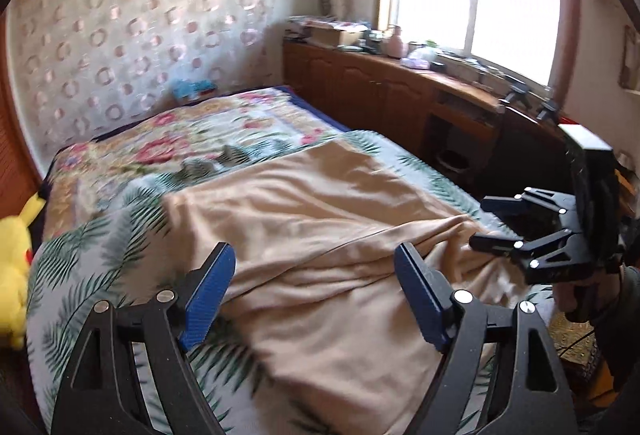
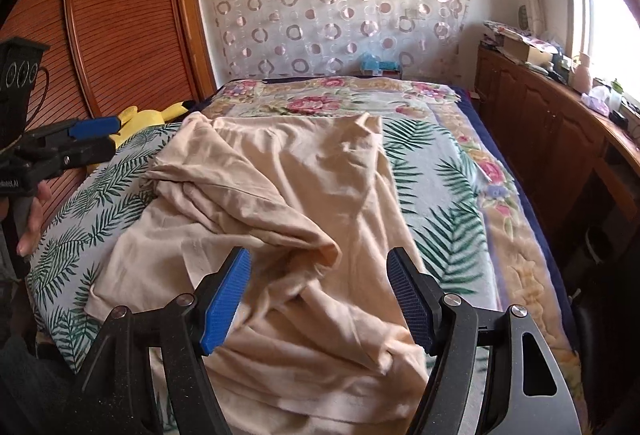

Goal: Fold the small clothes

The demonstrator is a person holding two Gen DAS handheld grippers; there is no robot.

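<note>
Bed (image 2: 472,195): it fills most of both views; your leaf-print sheet lies over a floral blanket, and the near edge is cut off below both grippers.
Wardrobe (image 2: 120,15): brown slatted doors stand left of the bed, cropped by the lens rim.
Cabinet (image 1: 360,83): it runs under the bright window; the clutter on top is too small and washed out to name.
Beige garment (image 2: 280,195): your piece lies on the leaf-print sheet in the near half of the bed. Its long axis runs from you toward the curtained wall. The far edge lies fairly flat; the near part is bunched, with one flap folded across from the left and ending in a rounded lump near the middle. The near hem is hidden behind both grippers, so you cannot read its whole outline; it may be a T-shirt, but the shape is not clear.
Yellow plush toy (image 1: 16,255): it sits at the left bed edge, half cut off in the left wrist view.
Left gripper (image 1: 314,293): your jaws stand wide apart over the garment's near left part, nothing pinched between the blue pads (image 1: 208,295); this view is smeared.
Right gripper (image 2: 318,299): jaws spread apart too, straddling the bunched fold without pressing it.
Hand (image 2: 34,219): only your fingers show at the frame edge.
</note>
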